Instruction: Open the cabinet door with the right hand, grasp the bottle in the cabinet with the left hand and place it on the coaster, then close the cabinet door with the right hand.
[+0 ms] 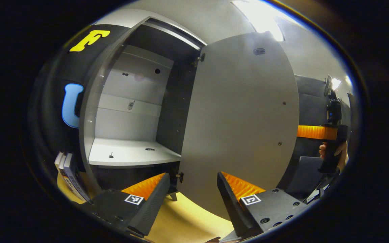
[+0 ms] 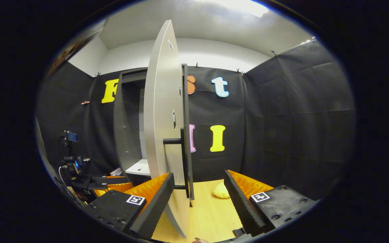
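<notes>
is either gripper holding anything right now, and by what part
Nothing is held. The left gripper is open before the cabinet; the right gripper is open, straddling the door edge near its handle.

Pale grey cabinet door (image 2: 159, 111) with black handle (image 2: 183, 158), white shelf (image 1: 130, 153), yellow wooden table (image 2: 208, 209).

door (image 1: 238, 128) right of cabinet (image 1: 130, 111) — books (image 1: 67, 175) left
</notes>
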`<state>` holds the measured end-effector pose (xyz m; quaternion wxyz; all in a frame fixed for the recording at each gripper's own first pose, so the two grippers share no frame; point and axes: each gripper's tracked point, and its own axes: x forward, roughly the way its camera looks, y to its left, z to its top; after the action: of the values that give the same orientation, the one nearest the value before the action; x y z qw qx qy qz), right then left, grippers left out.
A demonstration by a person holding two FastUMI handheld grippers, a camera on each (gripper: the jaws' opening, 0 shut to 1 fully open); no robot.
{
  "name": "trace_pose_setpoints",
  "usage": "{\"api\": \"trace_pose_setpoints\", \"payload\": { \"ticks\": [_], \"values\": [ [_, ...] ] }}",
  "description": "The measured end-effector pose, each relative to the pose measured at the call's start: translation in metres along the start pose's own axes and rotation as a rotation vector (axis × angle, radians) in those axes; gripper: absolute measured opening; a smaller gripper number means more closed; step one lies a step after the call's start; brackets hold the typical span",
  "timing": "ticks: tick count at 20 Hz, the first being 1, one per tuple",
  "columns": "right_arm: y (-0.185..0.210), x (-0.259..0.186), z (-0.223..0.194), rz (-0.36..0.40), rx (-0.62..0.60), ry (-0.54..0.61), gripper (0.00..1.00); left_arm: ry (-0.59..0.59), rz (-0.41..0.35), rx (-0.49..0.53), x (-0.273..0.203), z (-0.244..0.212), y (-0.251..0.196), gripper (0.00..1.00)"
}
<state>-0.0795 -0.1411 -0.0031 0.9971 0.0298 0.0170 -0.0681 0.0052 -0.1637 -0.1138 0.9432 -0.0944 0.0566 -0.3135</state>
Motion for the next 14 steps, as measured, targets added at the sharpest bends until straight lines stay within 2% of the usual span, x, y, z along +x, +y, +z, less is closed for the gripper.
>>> {"api": "trace_pose_setpoints", "payload": {
  "ticks": [7, 10, 11, 14],
  "values": [
    [0.094, 0.021, -0.008, 0.188, -0.009, -0.004, 0.98, 0.001, 0.073, 0.023, -0.043, 0.008, 0.038, 0.89],
    [0.130, 0.042, -0.007, 0.244, -0.025, -0.039, 0.97, -0.014, 0.145, 0.037, -0.069, 0.014, 0.063, 0.89],
    [0.131, 0.047, -0.008, 0.259, -0.004, -0.040, 0.96, -0.021, 0.167, 0.039, -0.079, 0.017, 0.070, 0.89],
    [0.170, 0.065, -0.021, 0.335, 0.067, -0.016, 0.96, -0.033, 0.237, 0.066, -0.100, 0.023, 0.090, 0.89]
  ]
}}
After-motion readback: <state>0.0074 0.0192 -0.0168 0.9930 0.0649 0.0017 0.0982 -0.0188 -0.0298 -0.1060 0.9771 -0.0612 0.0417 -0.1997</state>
